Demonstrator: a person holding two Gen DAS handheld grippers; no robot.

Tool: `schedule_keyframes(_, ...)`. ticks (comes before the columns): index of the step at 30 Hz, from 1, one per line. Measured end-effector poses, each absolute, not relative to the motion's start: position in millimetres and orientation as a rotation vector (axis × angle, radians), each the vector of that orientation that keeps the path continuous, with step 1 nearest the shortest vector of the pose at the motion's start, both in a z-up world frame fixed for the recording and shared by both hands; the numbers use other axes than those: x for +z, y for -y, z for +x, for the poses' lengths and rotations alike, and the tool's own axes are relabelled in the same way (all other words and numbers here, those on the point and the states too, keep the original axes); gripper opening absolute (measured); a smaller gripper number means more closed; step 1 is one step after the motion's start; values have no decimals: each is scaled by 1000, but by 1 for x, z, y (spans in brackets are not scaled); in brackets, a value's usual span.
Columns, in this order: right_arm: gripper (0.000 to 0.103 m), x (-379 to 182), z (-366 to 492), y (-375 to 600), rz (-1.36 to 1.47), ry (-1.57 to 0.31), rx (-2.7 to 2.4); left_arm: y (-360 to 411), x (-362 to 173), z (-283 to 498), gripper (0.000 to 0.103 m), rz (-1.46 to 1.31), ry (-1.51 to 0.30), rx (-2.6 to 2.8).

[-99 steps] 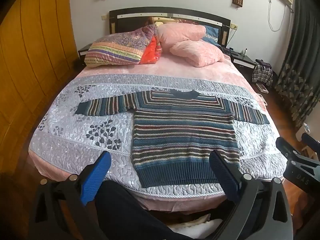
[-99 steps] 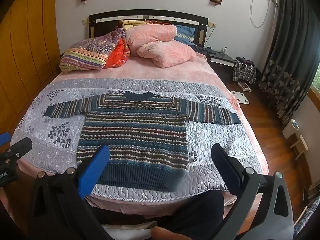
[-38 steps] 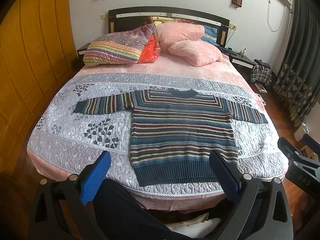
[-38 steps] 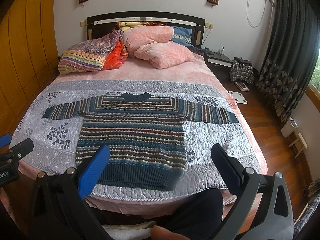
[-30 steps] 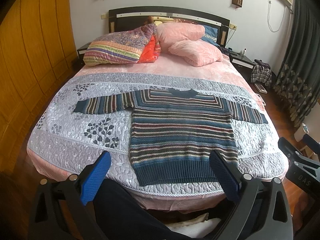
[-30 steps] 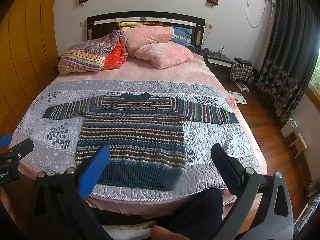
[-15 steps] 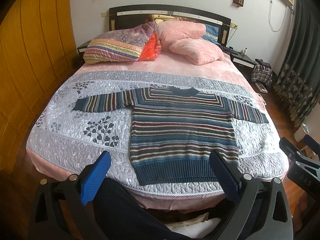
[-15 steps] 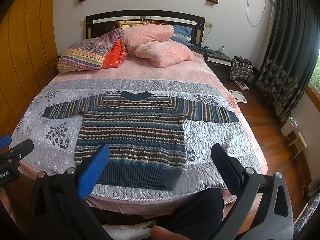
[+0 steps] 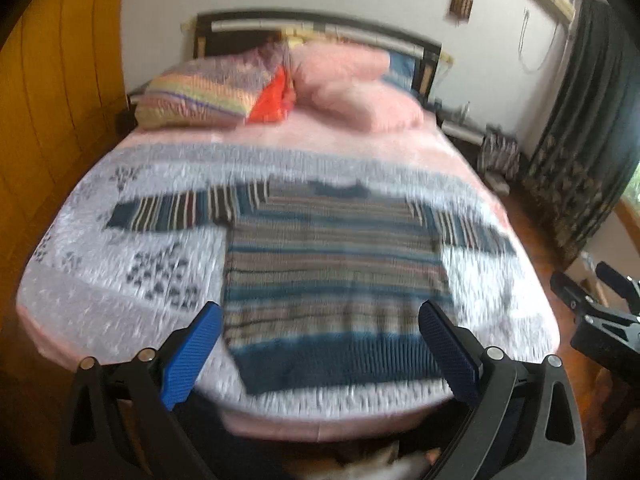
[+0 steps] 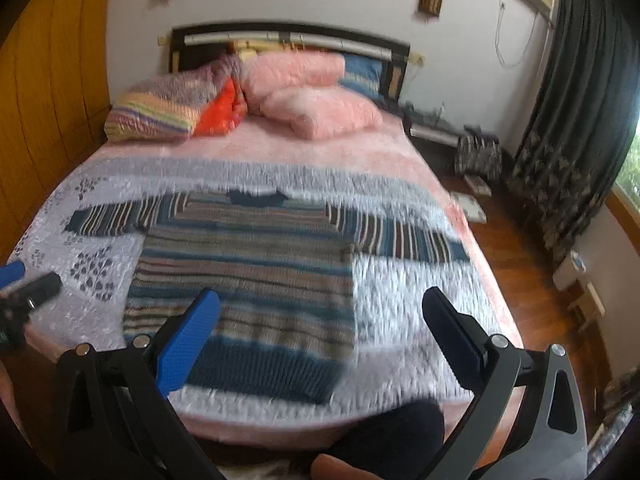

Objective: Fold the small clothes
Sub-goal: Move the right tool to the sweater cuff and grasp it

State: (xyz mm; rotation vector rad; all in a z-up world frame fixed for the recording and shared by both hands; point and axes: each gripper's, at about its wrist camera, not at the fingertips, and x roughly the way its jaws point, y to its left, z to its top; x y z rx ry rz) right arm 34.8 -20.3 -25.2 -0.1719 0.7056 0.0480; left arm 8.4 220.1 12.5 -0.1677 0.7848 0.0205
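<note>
A striped knit sweater lies flat and face up on the bed, both sleeves spread sideways and its dark blue hem nearest me. My left gripper hangs open over the hem, fingers wide apart, holding nothing. In the right wrist view my right gripper is also open, above the sweater's lower right part. Neither gripper touches the cloth. Both views are blurred by motion. The right gripper shows at the right edge of the left wrist view, and the left gripper at the left edge of the right one.
The bed has a grey quilted cover over a pink sheet. Pillows and a folded striped quilt lie at the headboard. Wooden wardrobe doors stand on the left. Dark curtains, a nightstand and floor clutter are on the right. A dark-clothed knee is below.
Both grippers have moved forward and down toward the bed, so the sweater looks larger and the views are blurred. The sweater has not moved. Both stay open.
</note>
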Motion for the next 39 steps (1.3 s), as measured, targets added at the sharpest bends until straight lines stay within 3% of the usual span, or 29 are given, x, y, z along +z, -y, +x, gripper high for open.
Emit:
schedule_keyframes(3,100,-40,62,42,-158,-714,86,-227,2,24,99,-212,-714,-104)
schedule_keyframes(8,100,-73,116,109,20,-803,79,-228,-32,76,99,-161,-867,-4)
schedule_keyframes(14,100,-120,182,207,269,-875,19,-214,-54,115,99,-125,-901,33)
schedule_keyframes(16,94,-144,208,246,393,-920,-19,-213,-65,131,99,-154,-915,6)
schedule_keyframes(18,61,-176,232,289,535,-976,-48,-210,-73,146,99,-187,-931,-32)
schedule_keyframes(22,48,-237,264,367,834,-1028,-108,-200,-97,179,99,-212,-957,-81)
schedule_keyframes(29,38,-321,314,474,1278,-918,-132,-187,-127,222,99,-270,-965,-123)
schedule_keyframes(39,38,-385,388,548,1374,-842,-262,-169,-172,279,99,-403,-1016,-169)
